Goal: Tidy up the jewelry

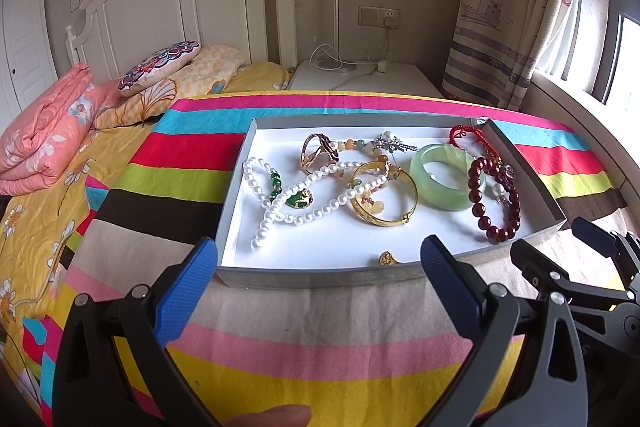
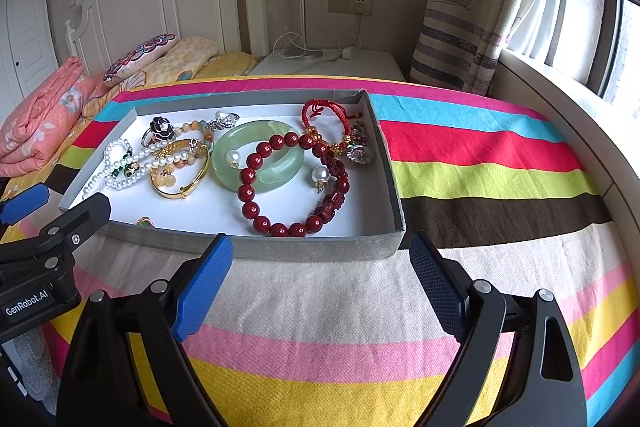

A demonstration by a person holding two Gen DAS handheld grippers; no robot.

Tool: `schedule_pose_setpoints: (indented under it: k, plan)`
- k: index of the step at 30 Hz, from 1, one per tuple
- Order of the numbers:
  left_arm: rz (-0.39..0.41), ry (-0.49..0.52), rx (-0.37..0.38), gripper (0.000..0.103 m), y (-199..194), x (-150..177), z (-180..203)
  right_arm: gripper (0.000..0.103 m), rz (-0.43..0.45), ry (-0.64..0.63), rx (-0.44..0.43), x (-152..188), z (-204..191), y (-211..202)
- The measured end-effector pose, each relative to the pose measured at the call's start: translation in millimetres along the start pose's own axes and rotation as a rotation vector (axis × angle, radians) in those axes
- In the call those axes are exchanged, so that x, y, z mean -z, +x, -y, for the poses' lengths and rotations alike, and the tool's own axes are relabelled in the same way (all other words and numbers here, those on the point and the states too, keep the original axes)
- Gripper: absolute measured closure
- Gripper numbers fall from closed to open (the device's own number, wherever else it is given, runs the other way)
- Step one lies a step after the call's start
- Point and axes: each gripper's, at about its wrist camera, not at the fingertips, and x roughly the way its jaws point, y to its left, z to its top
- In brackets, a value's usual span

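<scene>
A shallow grey box [image 1: 304, 277] [image 2: 256, 249] with a white floor lies on a striped cloth and holds mixed jewelry. In it are a white pearl necklace [image 1: 320, 213] [image 2: 108, 167], a gold bangle [image 1: 404, 219] [image 2: 184, 189], a pale green jade bangle [image 1: 440, 199] [image 2: 280, 175], a dark red bead bracelet [image 1: 480, 211] [image 2: 248, 195], a red cord bracelet [image 1: 456, 135] [image 2: 308, 115] and a small gold ring [image 1: 388, 259] [image 2: 146, 222]. My left gripper [image 1: 320, 277] is open and empty just before the box's near wall. My right gripper [image 2: 322, 273] is open and empty near the box's near right corner.
The striped cloth [image 2: 480, 155] covers a bed. A folded pink quilt [image 1: 44, 139] and pillows [image 1: 160, 67] lie at the left. A white nightstand [image 1: 360, 75] with a lamp and cables stands behind. A curtain [image 1: 500, 7] and window sill are at the right.
</scene>
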Motion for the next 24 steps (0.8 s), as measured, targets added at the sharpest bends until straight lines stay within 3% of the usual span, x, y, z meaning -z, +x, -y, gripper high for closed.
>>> schedule_pose_setpoints:
  k: [12,15,18,24]
  plan:
    - [0.004,0.018,-0.015,0.002,1.5,0.3,1.5,0.017,-0.001,-0.017,0.011,-1.3,-2.1,-1.4]
    - [0.051,-0.013,-0.072,0.002,-3.1,2.6,-3.3,0.017,-0.002,-0.021,0.008,-1.9,-2.9,-1.1]
    - [-0.008,-0.001,-0.027,0.002,-2.6,4.0,-4.9,0.017,-0.008,-0.033,0.004,-1.3,-5.6,-2.6]
    - [-0.135,0.006,-0.004,0.002,-1.8,27.4,-12.0,0.017,-0.062,-0.106,0.014,17.8,-15.5,-18.0]
